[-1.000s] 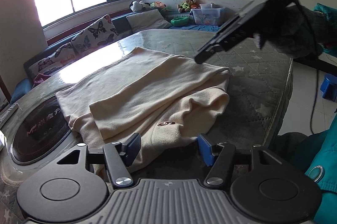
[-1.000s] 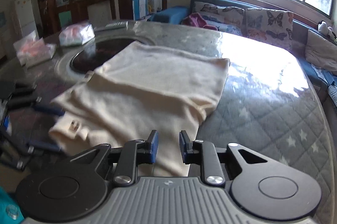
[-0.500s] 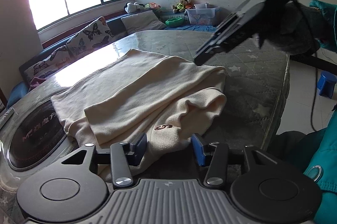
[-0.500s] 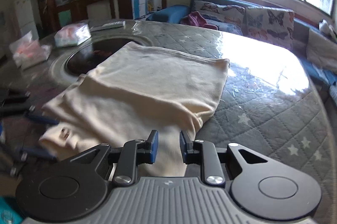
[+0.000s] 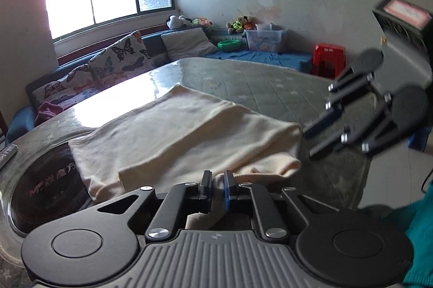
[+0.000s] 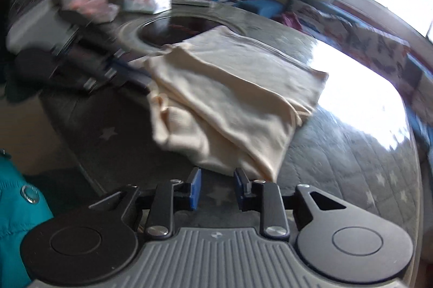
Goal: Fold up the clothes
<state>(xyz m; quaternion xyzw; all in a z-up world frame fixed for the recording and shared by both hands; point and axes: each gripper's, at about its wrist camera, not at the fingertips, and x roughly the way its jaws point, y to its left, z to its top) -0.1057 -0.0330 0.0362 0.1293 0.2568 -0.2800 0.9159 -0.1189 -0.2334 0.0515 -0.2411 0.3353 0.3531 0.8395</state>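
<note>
A cream garment lies partly folded on the round quilted table. My left gripper is shut on the near edge of the garment, with cloth pinched between its fingers. In the right wrist view the same garment lies ahead, and my right gripper is open and empty just short of its near corner. The right gripper also shows in the left wrist view, low beside the garment's right edge. The left gripper shows blurred in the right wrist view at the garment's far left edge.
A dark glass turntable sits in the table's middle, partly under the garment. Plastic bags lie on the far side of the table. A sofa with butterfly cushions runs under the window. A teal sleeve is at the near left.
My left gripper has moved forward and shut on the garment's near edge. My right gripper has swung down to the right side of the garment and opened wider.
</note>
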